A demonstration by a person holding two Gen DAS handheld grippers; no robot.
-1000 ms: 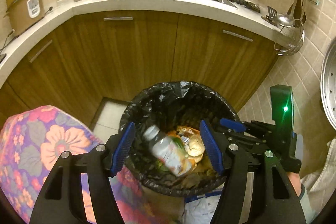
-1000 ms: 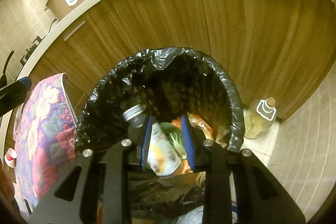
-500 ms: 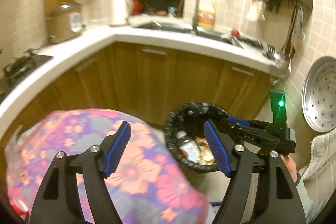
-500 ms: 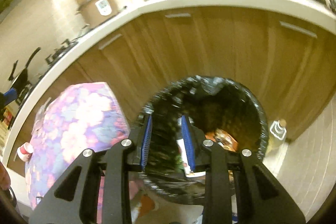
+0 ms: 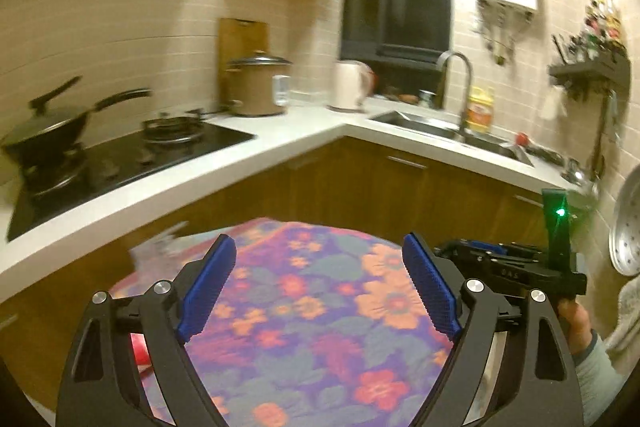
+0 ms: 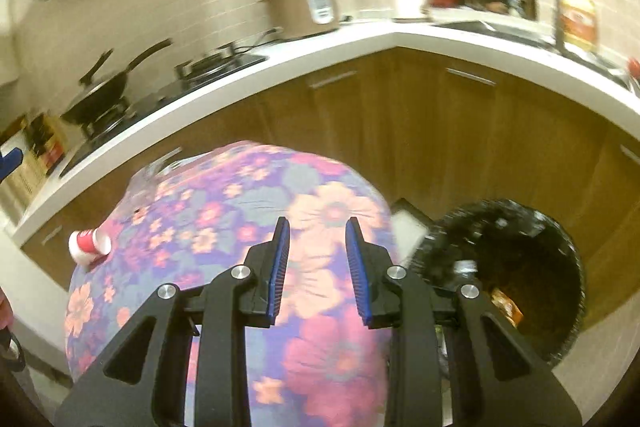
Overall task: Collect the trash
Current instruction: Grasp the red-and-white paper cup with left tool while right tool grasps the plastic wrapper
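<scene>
Kitchen counter [image 5: 304,131] wraps behind a floral cloth [image 5: 320,307]. Your left gripper [image 5: 320,287] hovers over it, jaws opening wide, empty. From the right wrist, your right gripper [image 6: 314,267] stands narrow, empty; a red cup [image 6: 88,245] lies on the cloth, the bin [image 6: 520,267] at right.

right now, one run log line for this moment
left gripper: fingers opening, empty | right gripper: empty | paper cup: lying on floral table | trash bin: beside table
</scene>
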